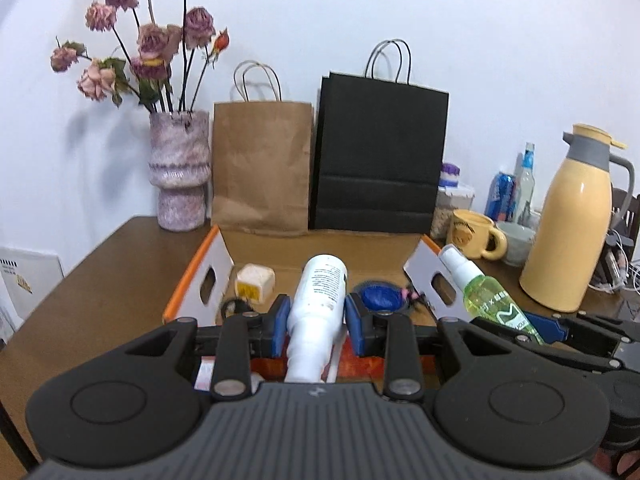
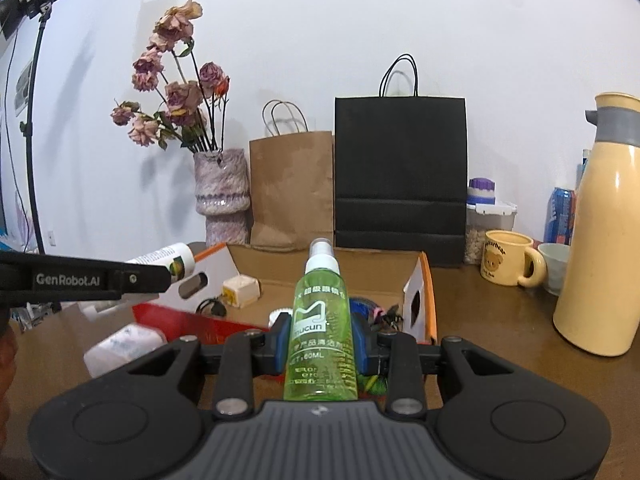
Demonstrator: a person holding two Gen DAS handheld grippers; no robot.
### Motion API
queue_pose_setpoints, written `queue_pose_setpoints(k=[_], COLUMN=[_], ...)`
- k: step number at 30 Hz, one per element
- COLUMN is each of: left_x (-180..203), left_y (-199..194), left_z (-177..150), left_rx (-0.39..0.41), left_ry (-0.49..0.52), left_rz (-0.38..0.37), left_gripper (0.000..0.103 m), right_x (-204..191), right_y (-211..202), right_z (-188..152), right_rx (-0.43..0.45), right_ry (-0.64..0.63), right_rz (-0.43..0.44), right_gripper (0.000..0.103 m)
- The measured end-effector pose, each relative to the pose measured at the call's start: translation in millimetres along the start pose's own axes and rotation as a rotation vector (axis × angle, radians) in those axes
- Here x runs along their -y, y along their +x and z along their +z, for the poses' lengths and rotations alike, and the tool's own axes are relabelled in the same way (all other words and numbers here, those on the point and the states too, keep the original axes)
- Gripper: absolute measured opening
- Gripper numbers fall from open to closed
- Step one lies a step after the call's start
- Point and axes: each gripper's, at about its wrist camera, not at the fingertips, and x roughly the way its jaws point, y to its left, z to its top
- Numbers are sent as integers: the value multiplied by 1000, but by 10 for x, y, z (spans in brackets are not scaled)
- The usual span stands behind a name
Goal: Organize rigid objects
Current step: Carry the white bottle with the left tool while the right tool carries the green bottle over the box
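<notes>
My left gripper [image 1: 318, 318] is shut on a white bottle [image 1: 318, 304], held lengthwise above the near edge of an open cardboard box [image 1: 320, 246]. My right gripper [image 2: 320, 338] is shut on a green spray bottle [image 2: 322, 320], nozzle pointing forward over the same box [image 2: 320, 260]. The green bottle also shows at the right of the left wrist view [image 1: 486, 294], and the white bottle at the left of the right wrist view [image 2: 166, 262]. Inside the box lie a cream cube-shaped plug [image 1: 256, 282], a blue round object [image 1: 380, 296] and a black cable [image 2: 212, 306].
A vase of dried roses [image 1: 180, 168], a brown paper bag [image 1: 262, 168] and a black paper bag [image 1: 380, 156] stand behind the box. A yellow thermos [image 1: 572, 220], a yellow mug [image 1: 474, 234], a bowl and drink containers stand at right. A white packet [image 2: 124, 344] lies left of the box.
</notes>
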Motion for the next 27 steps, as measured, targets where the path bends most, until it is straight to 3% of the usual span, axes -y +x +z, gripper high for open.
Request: queue_pose_setpoints(k=[27], left_x=[-174], left_y=[635], left_z=[526], left_rx=[56], left_ry=[-93], left_rz=[69], left_gripper=[31], right_x=[-110], right_y=[741], right_z=[464], right_rx=[3], right_ry=[15], right_rz=[-4], right_gripper=[30])
